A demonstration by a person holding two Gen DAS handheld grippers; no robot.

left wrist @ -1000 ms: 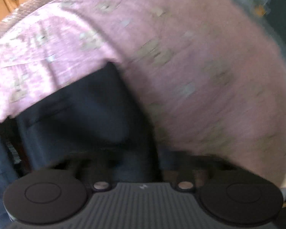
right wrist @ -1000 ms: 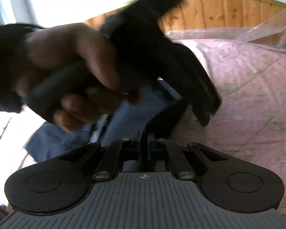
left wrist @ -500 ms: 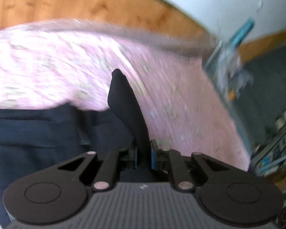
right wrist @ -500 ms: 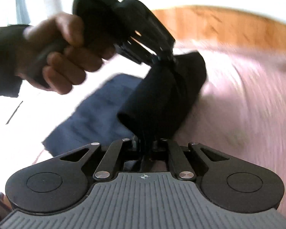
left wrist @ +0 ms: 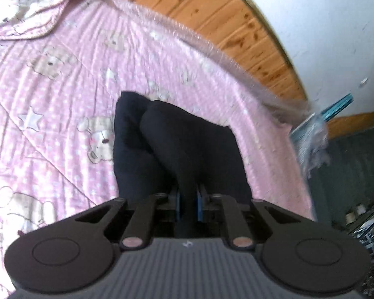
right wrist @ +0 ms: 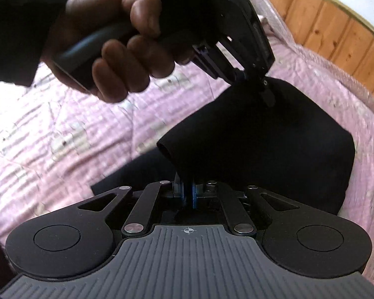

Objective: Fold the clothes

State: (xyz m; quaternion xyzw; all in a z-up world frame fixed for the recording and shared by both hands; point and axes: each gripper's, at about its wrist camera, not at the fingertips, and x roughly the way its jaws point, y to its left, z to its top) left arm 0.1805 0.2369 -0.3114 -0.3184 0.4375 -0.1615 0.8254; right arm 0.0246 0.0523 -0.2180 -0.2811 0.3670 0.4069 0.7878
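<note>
Both grippers, left (left wrist: 188,203) and right (right wrist: 188,194), clench the black garment (right wrist: 274,144) above the bed (right wrist: 49,137); lower both held edges level, well clear of the headboard (right wrist: 336,30).

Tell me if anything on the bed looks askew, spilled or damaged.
Nothing spilled or damaged. The black garment is bunched rather than flat, pinched between the left tongs and right tongs over the pink bear-print quilt, which is normal mid-fold.

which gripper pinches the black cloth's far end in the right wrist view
The left gripper, in the hand ahead; the right gripper clamps the black cloth at the near edge.
</note>
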